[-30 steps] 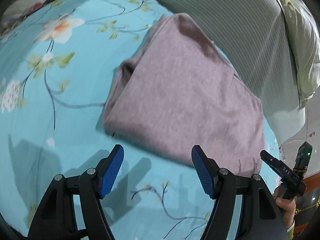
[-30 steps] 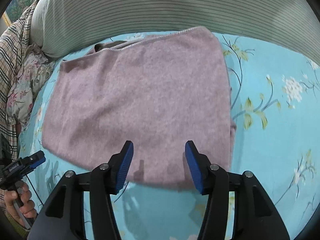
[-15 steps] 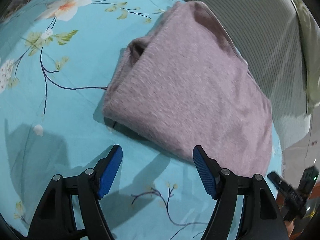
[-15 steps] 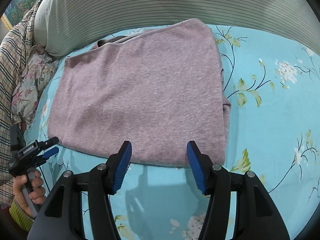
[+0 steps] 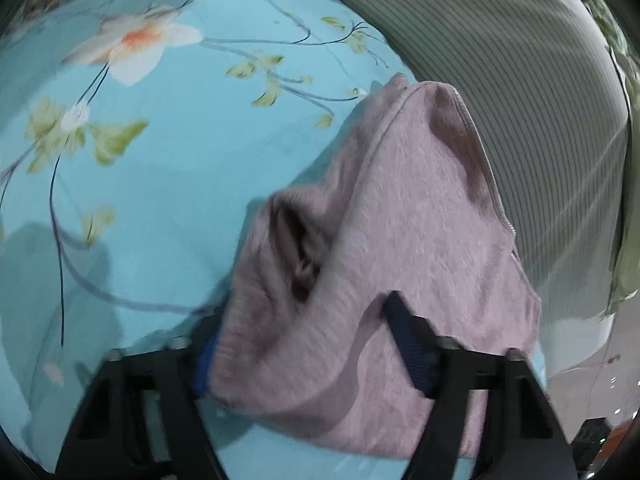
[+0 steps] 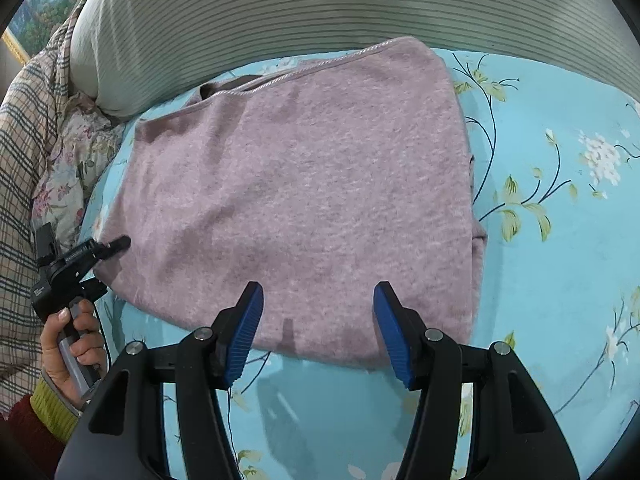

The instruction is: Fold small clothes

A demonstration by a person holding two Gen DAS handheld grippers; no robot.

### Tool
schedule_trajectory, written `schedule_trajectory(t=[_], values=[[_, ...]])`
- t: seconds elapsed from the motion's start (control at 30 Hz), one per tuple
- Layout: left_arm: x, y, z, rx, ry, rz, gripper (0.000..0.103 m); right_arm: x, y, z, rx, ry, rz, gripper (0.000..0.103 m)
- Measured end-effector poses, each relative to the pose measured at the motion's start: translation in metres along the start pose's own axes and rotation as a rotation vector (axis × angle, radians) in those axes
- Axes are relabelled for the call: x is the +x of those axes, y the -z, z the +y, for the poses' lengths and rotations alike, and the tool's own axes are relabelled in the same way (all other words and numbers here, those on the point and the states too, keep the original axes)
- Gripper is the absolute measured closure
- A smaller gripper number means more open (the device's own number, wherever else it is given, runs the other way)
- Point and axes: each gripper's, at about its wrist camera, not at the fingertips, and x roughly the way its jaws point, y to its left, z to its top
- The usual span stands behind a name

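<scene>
Left wrist view is the messy one: the left gripper (image 5: 308, 348) has its two blue-padded fingers spread wide with a bunched corner of the pinkish sweater (image 5: 400, 264) sitting between them. The fabric drapes over the left pad so you only catch a sliver of blue, and the whole shot is motion-blurred, so I can't tell if either pad actually presses the cloth. The sweater's near edge is cut off behind the gripper body, and there's a dark opening in the folds that I can't identify as a sleeve or a hem.

Right wrist view is way clearer. The right gripper (image 6: 318, 332) is also spread wide, holding nothing, with its fingertips just over the near edge of the sweater (image 6: 304, 184). From here the sweater reads as a flat folded rectangle on the floral blue bedsheet (image 6: 560, 240), something the other view totally hides. Its far edge touches the striped pillow (image 6: 320, 4). You also get the left gripper (image 6: 100, 260) from outside, at the sweater's left edge, one finger over the fabric and one under or beside it, with the person's hand (image 6: 68, 344) on the handle.

Left of the sweater there's a plaid blanket (image 6: 24, 128), cut off by the frame edge.
</scene>
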Motion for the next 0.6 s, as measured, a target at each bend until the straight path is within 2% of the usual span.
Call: schedule_trajectory(t=[0.1, 0.2, 0.37, 0.47, 0.6], values=[[0.0, -0.006, -0.003, 0.019, 0.024, 0.012, 0.077, -0.002, -0.004, -0.003, 0.016, -0.02, -0.016, 0.044], [-0.009, -0.006, -0.018, 0.079, 0.036, 0.002, 0.084, -0.003, -0.007, -0.005, 0.026, -0.045, -0.023, 0.044], [-0.026, 0.003, -0.057, 0.214, 0.099, -0.022, 0.091, -0.004, -0.014, -0.012, 0.071, -0.11, -0.03, 0.044], [-0.031, 0.019, -0.1, 0.362, 0.129, -0.017, 0.091, -0.005, -0.017, -0.017, 0.111, -0.151, -0.033, 0.044], [-0.024, 0.057, -0.156, 0.586, 0.139, 0.013, 0.091, -0.004, -0.028, -0.022, 0.14, -0.194, -0.038, 0.044]])
